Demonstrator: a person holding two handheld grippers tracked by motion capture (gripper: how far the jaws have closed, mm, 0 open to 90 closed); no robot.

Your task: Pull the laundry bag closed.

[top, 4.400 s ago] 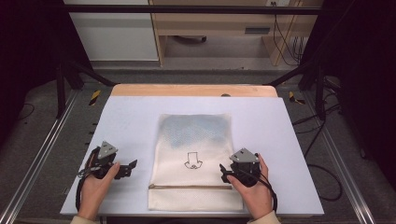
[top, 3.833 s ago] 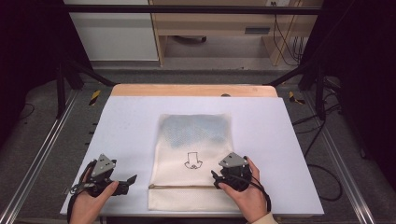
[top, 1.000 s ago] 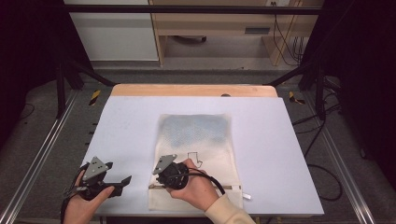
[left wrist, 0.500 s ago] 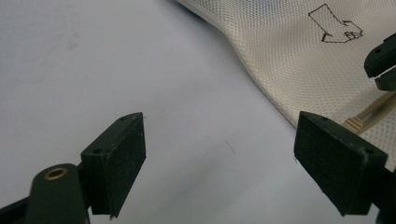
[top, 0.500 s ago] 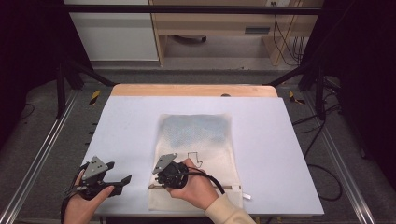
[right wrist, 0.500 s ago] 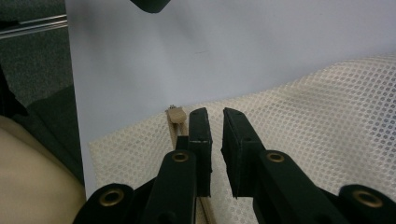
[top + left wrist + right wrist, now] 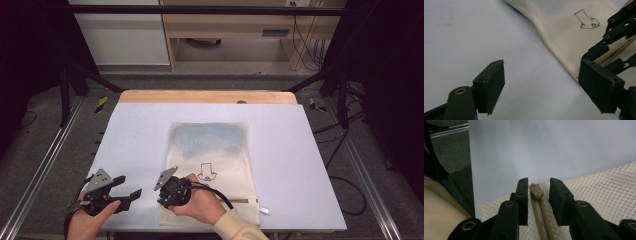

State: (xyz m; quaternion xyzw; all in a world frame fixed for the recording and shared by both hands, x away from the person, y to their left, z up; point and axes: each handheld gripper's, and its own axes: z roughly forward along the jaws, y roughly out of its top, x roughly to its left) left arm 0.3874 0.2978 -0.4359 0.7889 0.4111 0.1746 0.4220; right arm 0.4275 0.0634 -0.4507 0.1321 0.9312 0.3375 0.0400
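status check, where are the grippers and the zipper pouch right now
Right gripper jaws just opened slightly, zipper pull between them, pads clear of it. Left gripper open, off the mesh pouch edge. Nothing in the way.

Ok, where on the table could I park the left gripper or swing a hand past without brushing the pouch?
Bare white table lies left of the mesh pouch, and a similar bare strip runs between its right edge and the table's right rim. A band is also free between the pouch top and the wooden far edge. It's crowded at the near-left corner, where the left gripper and right gripper sit by the zipper pull.
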